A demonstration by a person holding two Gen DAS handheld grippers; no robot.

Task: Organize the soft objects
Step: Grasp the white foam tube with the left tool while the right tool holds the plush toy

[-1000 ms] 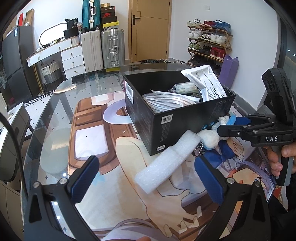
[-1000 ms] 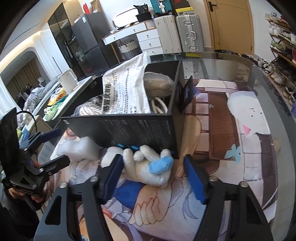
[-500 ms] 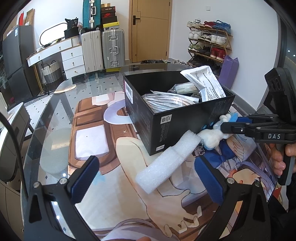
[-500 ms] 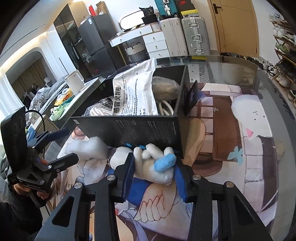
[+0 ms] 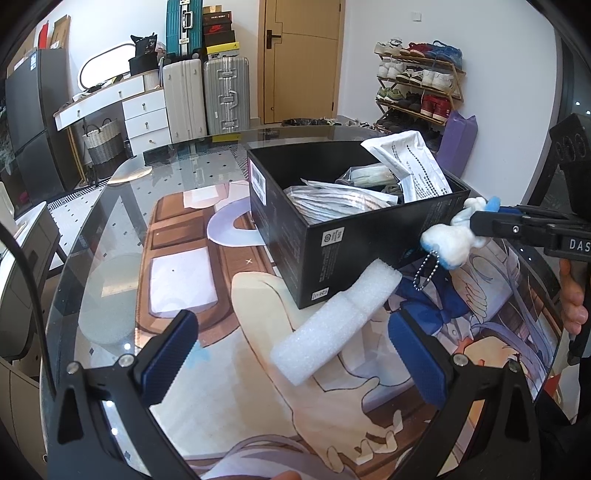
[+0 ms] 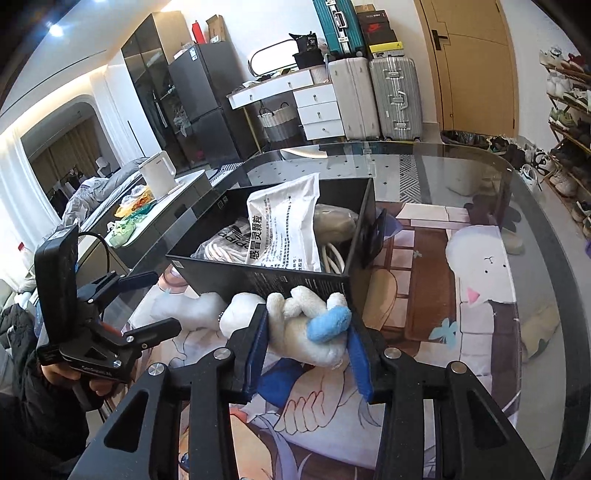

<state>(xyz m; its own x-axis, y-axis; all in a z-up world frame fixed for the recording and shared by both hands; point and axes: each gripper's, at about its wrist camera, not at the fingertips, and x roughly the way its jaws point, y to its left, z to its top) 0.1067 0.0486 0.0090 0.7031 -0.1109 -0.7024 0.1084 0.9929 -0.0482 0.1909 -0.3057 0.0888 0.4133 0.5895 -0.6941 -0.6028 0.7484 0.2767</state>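
On the glass table (image 5: 110, 229) stands one black box (image 5: 354, 254), and one printed mat (image 5: 258, 387) lies under it. One white foam roll (image 5: 334, 325) lies beside the box. One plush toy (image 6: 310, 332) with one bead chain (image 5: 424, 271). Two grippers: the left gripper (image 5: 291, 354) and the right gripper (image 6: 306, 354). Three suitcases by the wall, one teal (image 5: 181, 27), one white (image 5: 184, 98), one silver (image 5: 226, 96). One door (image 5: 303, 59), one shoe rack (image 5: 421, 92), one woven basket (image 5: 101, 144)

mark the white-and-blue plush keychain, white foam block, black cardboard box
white-and-blue plush keychain (image 6: 314, 341): right wrist view, plush body.
white foam block (image 5: 332, 325): left wrist view, mid-length.
black cardboard box (image 5: 354, 254): left wrist view, near side wall.
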